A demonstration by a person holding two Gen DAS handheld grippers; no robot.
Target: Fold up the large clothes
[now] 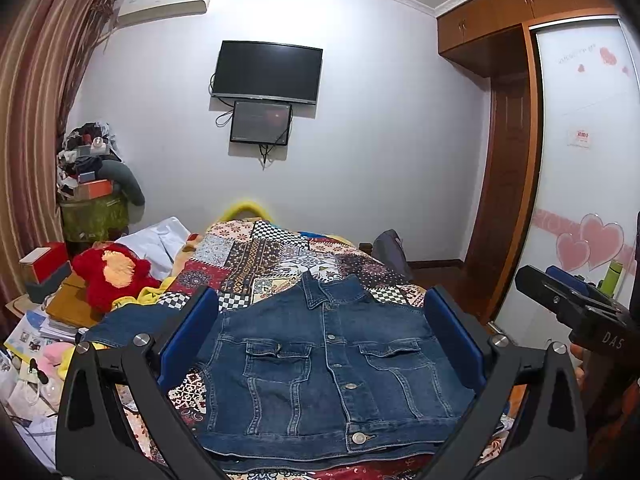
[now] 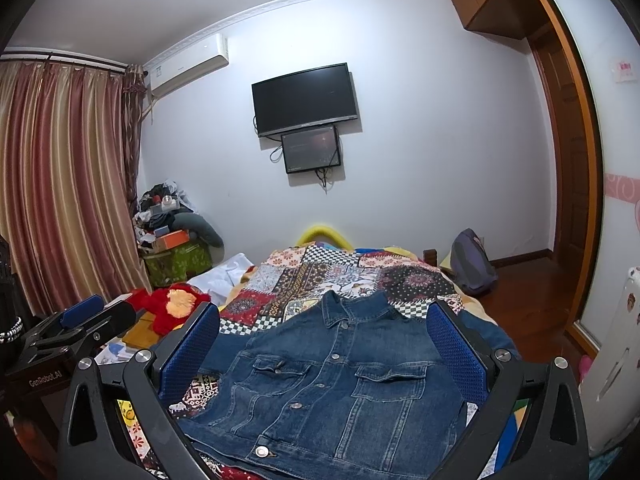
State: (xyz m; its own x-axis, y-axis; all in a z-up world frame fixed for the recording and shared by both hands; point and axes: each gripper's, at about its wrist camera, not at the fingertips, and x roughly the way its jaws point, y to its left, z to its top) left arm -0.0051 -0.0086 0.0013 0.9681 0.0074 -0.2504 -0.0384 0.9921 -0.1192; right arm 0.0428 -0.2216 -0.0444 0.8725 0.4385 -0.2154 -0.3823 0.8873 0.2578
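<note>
A dark blue denim jacket [image 1: 320,368] lies face up and buttoned on the patchwork bedspread [image 1: 280,256], collar toward the far wall. One sleeve stretches out to the left [image 1: 120,324]. My left gripper [image 1: 320,320] hovers above the jacket's near half, open, blue pads wide apart with nothing between them. My right gripper [image 2: 324,332] is likewise open above the same jacket [image 2: 344,384], empty. The right gripper's body shows at the right edge of the left wrist view [image 1: 576,304]; the left gripper's body shows at the left of the right wrist view [image 2: 76,328].
A red plush toy [image 1: 112,272] and white cloth lie at the bed's left side beside cluttered boxes and papers [image 1: 36,336]. A grey backpack [image 2: 472,260] sits at the bed's far right. Wardrobe and wooden floor [image 2: 532,280] are to the right.
</note>
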